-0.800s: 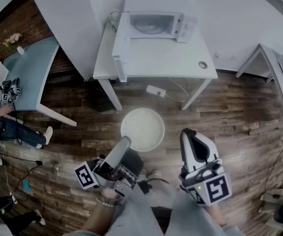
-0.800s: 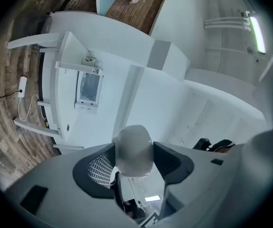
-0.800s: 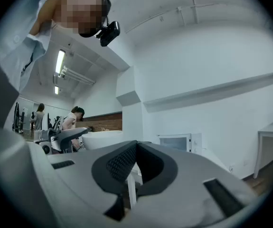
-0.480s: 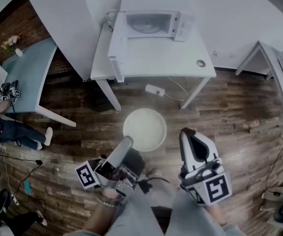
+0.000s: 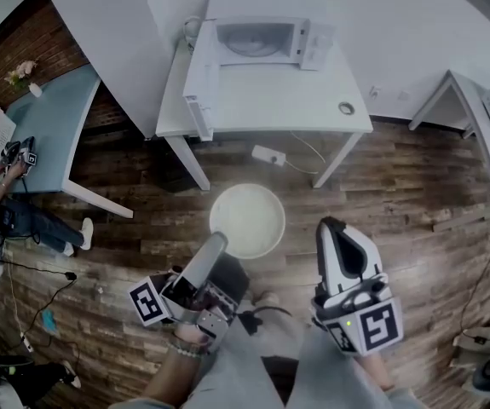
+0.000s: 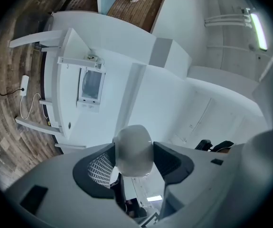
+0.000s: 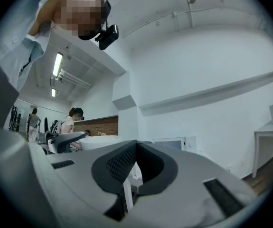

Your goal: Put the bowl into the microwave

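White bowl (image 5: 247,220) hangs above the wood floor (image 5: 415,186), on the near side of the bench (image 5: 287,100). The left tongs (image 5: 214,247) grip its near-left rim. The right tongs (image 5: 335,233) are closed, empty. The microwave (image 5: 257,41) stands at the bench's far edge.

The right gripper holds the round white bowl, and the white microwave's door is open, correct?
Not quite: the left gripper holds the round white bowl, as the head view shows. The white microwave does have its door open.
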